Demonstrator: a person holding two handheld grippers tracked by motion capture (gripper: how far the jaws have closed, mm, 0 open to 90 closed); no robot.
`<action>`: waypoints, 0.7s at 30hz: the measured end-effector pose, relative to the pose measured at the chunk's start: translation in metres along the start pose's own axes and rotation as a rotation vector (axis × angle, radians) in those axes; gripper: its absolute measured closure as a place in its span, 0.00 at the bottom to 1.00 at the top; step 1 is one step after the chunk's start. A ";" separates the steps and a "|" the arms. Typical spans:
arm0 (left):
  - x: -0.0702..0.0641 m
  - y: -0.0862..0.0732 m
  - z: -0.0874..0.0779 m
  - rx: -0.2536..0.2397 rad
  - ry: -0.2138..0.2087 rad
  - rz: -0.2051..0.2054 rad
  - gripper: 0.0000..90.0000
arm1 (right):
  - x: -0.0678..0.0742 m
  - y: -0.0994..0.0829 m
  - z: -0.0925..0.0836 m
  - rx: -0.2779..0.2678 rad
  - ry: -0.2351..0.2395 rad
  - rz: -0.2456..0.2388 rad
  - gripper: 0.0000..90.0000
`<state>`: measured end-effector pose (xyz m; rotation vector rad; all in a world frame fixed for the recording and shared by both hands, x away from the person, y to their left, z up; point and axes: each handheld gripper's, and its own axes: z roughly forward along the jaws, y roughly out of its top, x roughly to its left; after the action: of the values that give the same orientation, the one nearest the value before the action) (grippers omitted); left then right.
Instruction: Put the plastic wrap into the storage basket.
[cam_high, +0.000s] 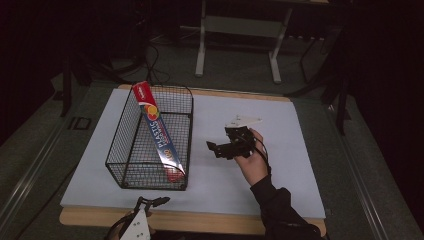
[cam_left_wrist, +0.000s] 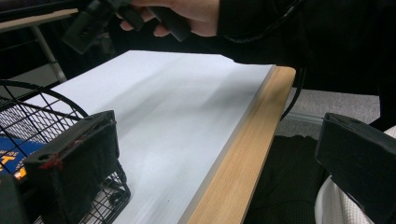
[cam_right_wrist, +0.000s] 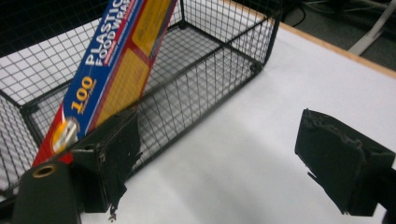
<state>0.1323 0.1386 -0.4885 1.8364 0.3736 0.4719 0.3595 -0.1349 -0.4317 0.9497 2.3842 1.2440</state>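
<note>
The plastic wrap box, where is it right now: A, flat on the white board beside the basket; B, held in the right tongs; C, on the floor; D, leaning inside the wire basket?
D: the plastic wrap box stands tilted inside the wire basket, while the right tongs are open and empty beside it.

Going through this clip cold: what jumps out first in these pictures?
The bright blue, red and yellow plastic wrap box stands out, lying aslant in the black wire basket on the left of the white board. Next comes the right gripper, open and empty, held over the board just right of the basket. The left gripper, also open, sits at the near edge.
</note>
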 end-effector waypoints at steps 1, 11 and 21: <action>0.000 0.000 0.000 0.000 0.001 0.000 0.00 | -0.002 -0.003 -0.002 0.000 0.002 0.005 0.16; -0.001 0.000 0.001 0.007 0.004 0.006 0.00 | -0.016 -0.047 -0.009 0.045 0.003 0.060 0.16; -0.001 0.000 0.001 0.007 0.006 0.009 0.00 | -0.016 -0.073 -0.014 0.068 0.023 0.059 0.16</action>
<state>0.1320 0.1375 -0.4891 1.8447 0.3715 0.4835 0.3336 -0.1845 -0.4828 1.0388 2.4469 1.2073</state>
